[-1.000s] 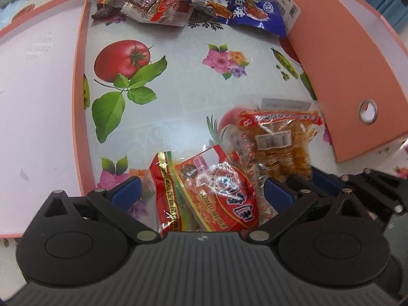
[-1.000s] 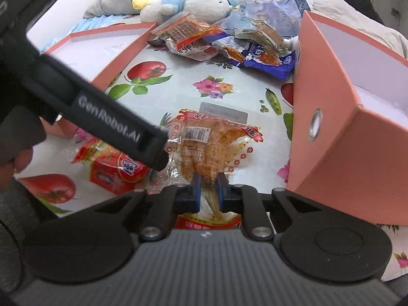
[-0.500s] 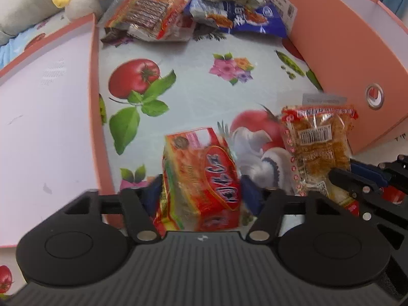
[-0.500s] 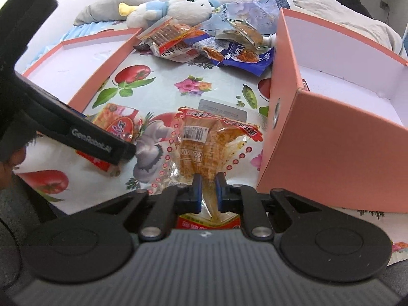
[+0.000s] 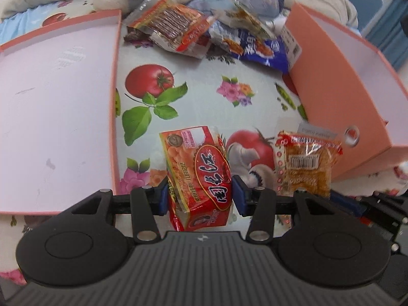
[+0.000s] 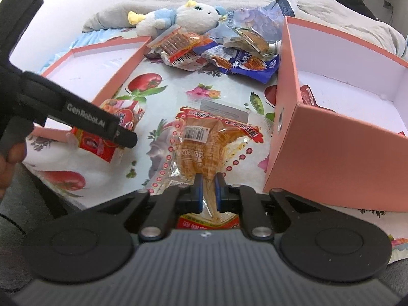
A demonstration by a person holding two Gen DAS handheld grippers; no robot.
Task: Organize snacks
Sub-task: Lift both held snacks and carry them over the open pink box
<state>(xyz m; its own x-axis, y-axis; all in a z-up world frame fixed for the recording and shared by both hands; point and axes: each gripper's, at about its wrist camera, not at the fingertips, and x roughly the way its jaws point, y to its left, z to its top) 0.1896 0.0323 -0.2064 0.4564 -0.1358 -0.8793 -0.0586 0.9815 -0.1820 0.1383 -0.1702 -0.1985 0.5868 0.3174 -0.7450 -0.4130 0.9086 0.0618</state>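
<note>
- The left gripper [image 5: 200, 196] is closing on the red snack packet [image 5: 197, 176], its pads already against both sides. The glossy wrapper could slide out if that squeeze is light.
- The right gripper [image 6: 207, 191] is clamped on the clear tofu-snack bag [image 6: 204, 148] by a thin fold, which may tear or slip.
- Both packets seem just off the tablecloth [image 5: 204, 81] near its front edge, between the flat lid [image 5: 51, 102] and the pink box [image 6: 331, 153].

A bedroom at home, with snacks laid out on the bed.
A plush toy [image 6: 178, 16] lies against a rumpled grey blanket [image 6: 331, 7], clothes are piled behind it, and a fruit-and-flower printed cloth [image 5: 204, 97] is spread over the bedding under loose snack packets [image 6: 211, 53] and pink storage boxes [image 6: 336, 148].
</note>
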